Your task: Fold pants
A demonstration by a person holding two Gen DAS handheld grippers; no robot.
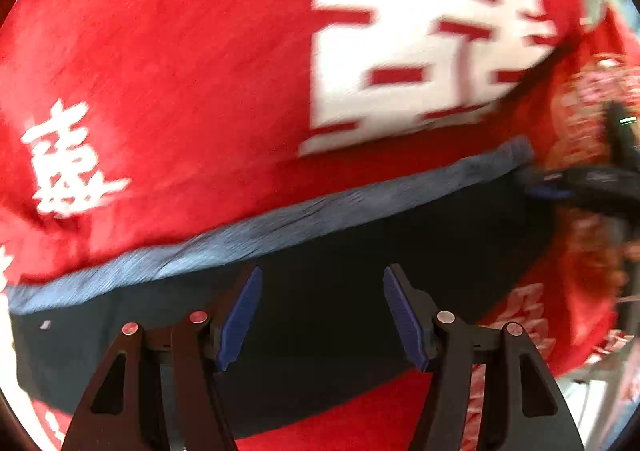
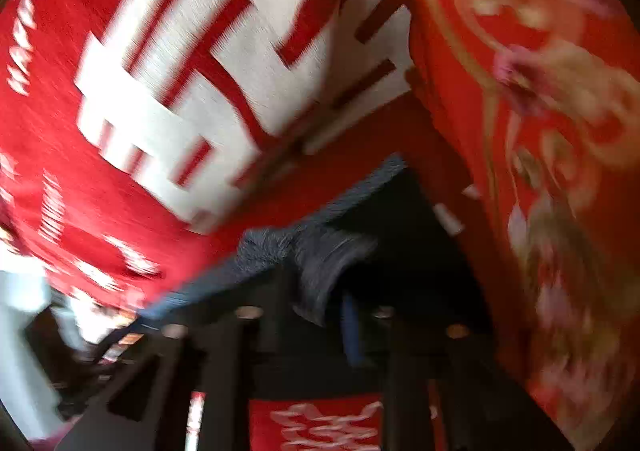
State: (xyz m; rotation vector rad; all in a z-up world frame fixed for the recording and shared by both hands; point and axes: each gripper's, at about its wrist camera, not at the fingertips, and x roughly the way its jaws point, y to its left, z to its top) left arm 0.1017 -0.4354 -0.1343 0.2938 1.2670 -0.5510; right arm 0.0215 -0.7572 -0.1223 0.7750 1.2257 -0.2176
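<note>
While the left gripper (image 1: 322, 315) hovers wide over dark pants (image 1: 360, 243), the right gripper (image 2: 320, 315) fingers pinch their blue-grey edge (image 2: 320, 267) above red cloth (image 1: 180, 51).

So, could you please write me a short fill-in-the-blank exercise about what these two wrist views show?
1. The left tool has its jaws ____, with nothing between them.
2. The dark pants lie on a ____ blanket with white characters.
3. The waistband of the pants is ____ in colour.
4. The right tool is shut on the ____.

Missing words: open; red; blue; pants
</note>
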